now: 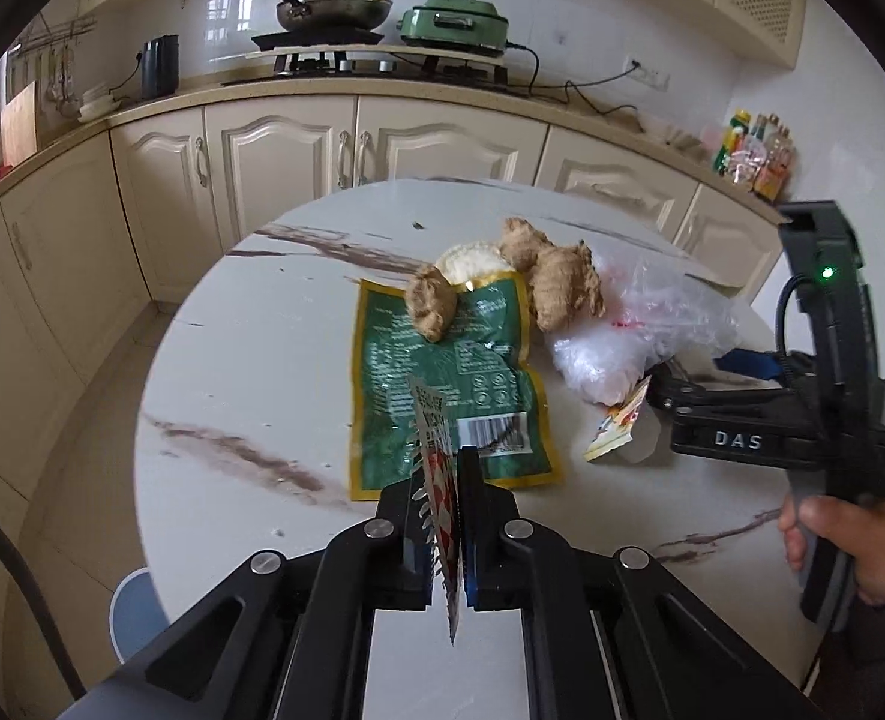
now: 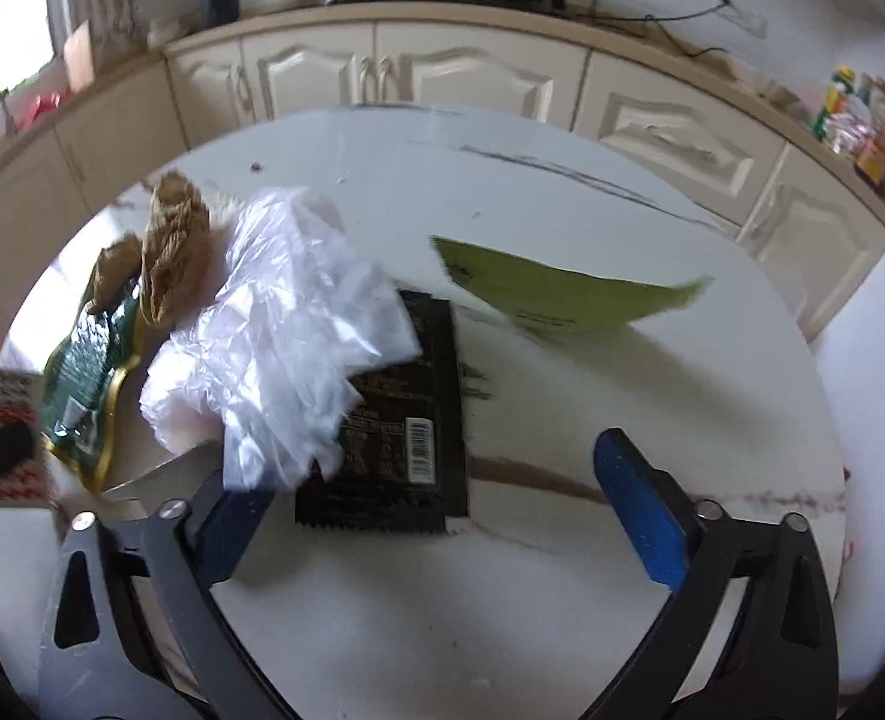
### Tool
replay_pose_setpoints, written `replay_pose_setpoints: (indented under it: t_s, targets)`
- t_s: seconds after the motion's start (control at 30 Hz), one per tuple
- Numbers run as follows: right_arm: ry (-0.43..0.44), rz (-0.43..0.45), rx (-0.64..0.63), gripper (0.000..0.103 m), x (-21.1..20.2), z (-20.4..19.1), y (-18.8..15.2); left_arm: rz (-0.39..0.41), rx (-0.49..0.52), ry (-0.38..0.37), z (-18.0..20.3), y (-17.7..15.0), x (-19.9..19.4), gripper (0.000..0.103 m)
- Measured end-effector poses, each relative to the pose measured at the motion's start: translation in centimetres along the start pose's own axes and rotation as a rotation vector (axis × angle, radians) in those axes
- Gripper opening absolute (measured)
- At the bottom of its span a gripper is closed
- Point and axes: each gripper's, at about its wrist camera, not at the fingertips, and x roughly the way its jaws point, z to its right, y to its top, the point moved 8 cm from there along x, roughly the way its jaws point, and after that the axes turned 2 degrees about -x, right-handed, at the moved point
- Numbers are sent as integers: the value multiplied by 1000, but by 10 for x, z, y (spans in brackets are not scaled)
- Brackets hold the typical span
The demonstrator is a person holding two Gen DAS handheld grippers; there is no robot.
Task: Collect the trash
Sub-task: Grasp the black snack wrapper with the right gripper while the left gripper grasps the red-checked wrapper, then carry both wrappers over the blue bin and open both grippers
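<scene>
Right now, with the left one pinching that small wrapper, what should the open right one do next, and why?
Probably lower the right hand-held gripper onto the black wrapper and close. Its jaws stand wide open with that wrapper lying flat on the table between them, partly under the clear plastic bag. The left hand-held gripper is already shut on the small wrapper.

The left gripper (image 1: 449, 480) pinches a red-and-white serrated wrapper (image 1: 439, 474) edge-up above the round marble table (image 1: 250, 372). Beyond it a green packet (image 1: 430, 372) lies flat, ginger pieces (image 1: 556, 282) resting on its far end.
</scene>
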Motion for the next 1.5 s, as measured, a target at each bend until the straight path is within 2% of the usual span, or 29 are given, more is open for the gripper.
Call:
replay_pose_setpoints:
  t_s: [0.03, 0.13, 0.2, 0.37, 0.4, 0.6, 0.7, 0.87, 1.0, 1.13, 1.3, 1.4, 1.5]
  targets:
    - [14, 4, -1, 95, 0, -2, 0, 3, -4, -11, -3, 0, -4, 3]
    - [52, 15, 5, 73, 0, 0, 1, 11, -16, -27, -8, -1, -13, 3]
    - [54, 23, 8, 42, -5, 6, -1, 16, -16, -35, -8, -1, -22, 3]
    - [66, 16, 6, 34, -13, 14, -12, 30, -4, -59, -1, -5, -44, 3]
    - [64, 17, 5, 21, -16, 15, -16, 30, 0, -64, 2, -6, -47, 3]
    - [79, 48, 60, 19, -45, 26, -43, 21, 34, -104, 23, -20, -60, 1]
    - [82, 87, 93, 18, -66, 29, -51, 24, -2, -132, 23, -25, -69, 0]
    - [92, 174, 145, 18, -108, 30, -54, 41, -44, -165, 18, -32, -82, 0]
    - [119, 227, 119, 18, -134, 9, -48, 61, -64, -168, 14, -35, -91, 0]
    - [145, 266, 76, 18, -152, -23, -41, 95, -69, -160, 11, -34, -109, 0]
    - [209, 285, -23, 19, -162, -87, -25, 165, -76, -138, -9, -28, -145, 0]
    - [263, 294, -90, 19, -164, -138, -13, 208, -100, -97, -39, -28, -169, 0]
    - [325, 291, -172, 19, -161, -199, -5, 229, -139, -24, -85, -35, -188, 0]
